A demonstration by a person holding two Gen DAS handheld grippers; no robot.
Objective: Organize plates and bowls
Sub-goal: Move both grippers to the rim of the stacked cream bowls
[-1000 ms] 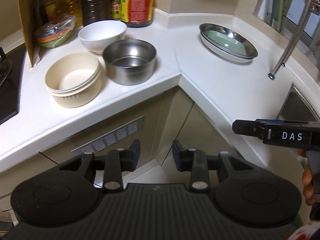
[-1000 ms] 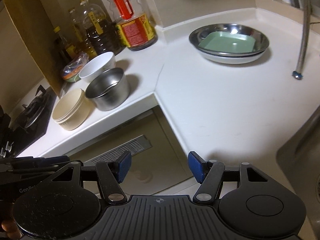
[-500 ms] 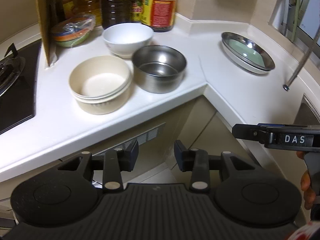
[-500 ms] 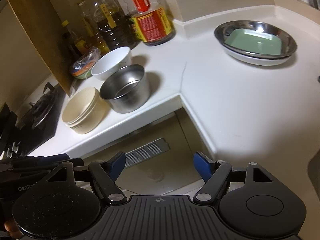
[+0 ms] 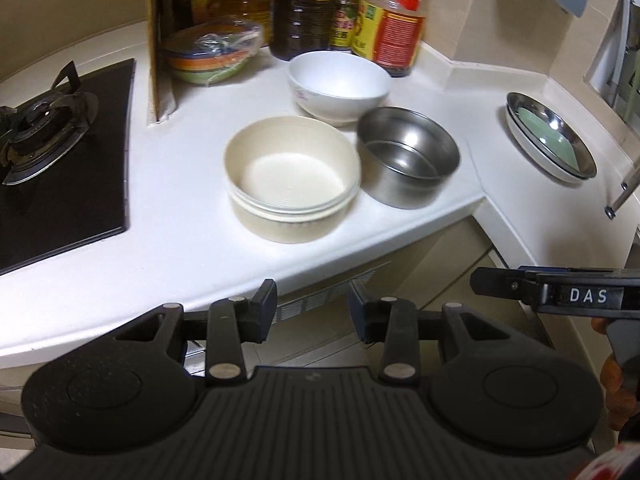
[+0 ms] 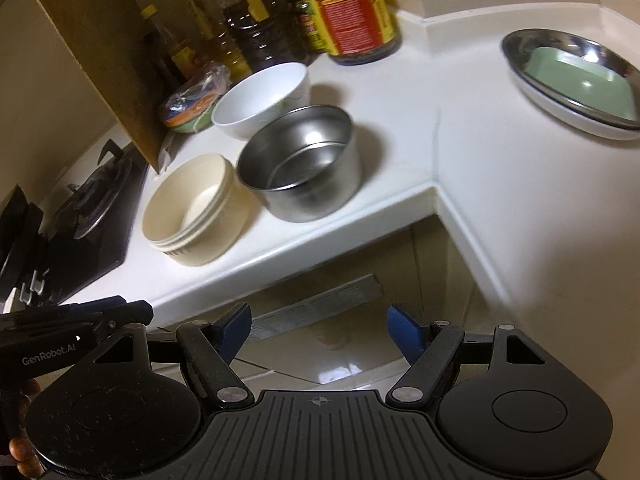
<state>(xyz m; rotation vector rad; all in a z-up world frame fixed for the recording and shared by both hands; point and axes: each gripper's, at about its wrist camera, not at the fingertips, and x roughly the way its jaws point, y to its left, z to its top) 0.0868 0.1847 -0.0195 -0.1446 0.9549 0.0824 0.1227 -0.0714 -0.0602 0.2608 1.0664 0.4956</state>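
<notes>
Nested cream bowls (image 5: 292,184) stand upright near the bench edge, just beside a steel bowl (image 5: 408,156). White bowl (image 5: 339,84) upright behind both. Well apart: stacked plates (image 6: 576,80), steel plate over white, green dish inside.

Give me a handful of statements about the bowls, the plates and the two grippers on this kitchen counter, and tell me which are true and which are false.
1. The left gripper is clamped on the steel bowl. False: it is open, empty, and short of the counter edge.
2. The cream bowls are a nested stack. True: a second rim shows below the top one.
3. The white bowl stands behind the steel bowl and the cream bowls, toward the bottles. True.
4. The green plate lies under the steel plate. False: it lies inside the steel plate.
5. The right gripper holds a plate. False: it is open and empty.
</notes>
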